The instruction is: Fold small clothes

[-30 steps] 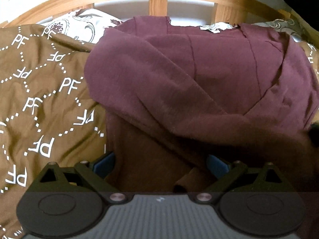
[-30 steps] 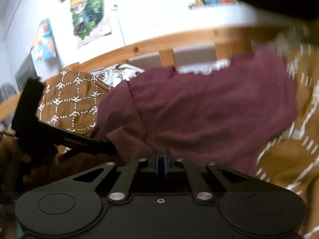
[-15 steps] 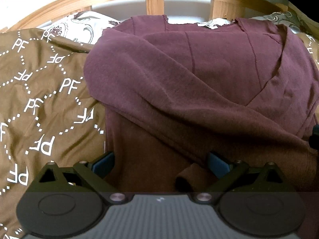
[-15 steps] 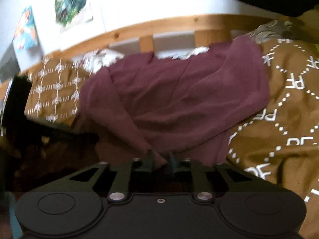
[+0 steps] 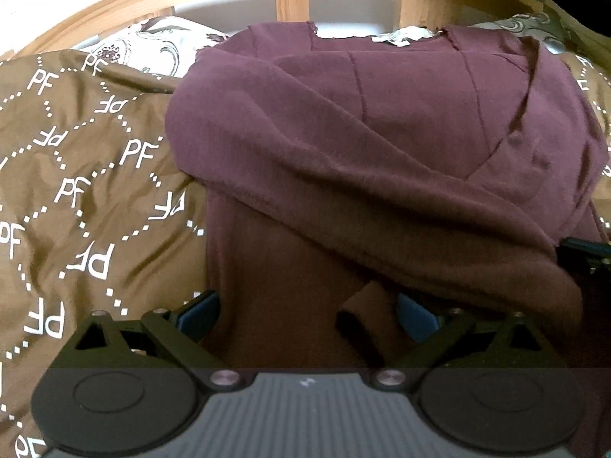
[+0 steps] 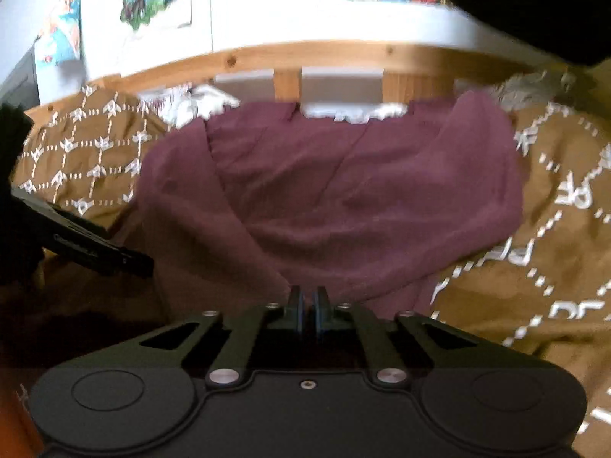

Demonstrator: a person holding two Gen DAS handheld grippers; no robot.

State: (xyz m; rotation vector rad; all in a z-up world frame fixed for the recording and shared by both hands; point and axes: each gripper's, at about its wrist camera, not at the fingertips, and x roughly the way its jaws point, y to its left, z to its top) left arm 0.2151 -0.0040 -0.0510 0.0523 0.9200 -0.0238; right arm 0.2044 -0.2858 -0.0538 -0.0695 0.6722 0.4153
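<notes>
The maroon garment [image 5: 382, 145] lies half-folded on the brown bedspread [image 5: 76, 191]. The left tongs [image 5: 307, 316] stand released, straddling its lower cloth. The right tongs [image 6: 307, 305] have just been closing and now sit clenched with nothing visibly between them.

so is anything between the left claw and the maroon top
Nothing visible does. The left claw stands open right over the maroon top, its near edge lying between the blue pads. Only the brown patterned duvet lies beside it.

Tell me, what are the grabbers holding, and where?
The right gripper has just closed its fingers and seems to pinch the maroon shirt at its near edge. The left gripper is open astride the shirt, holding nothing.
</notes>
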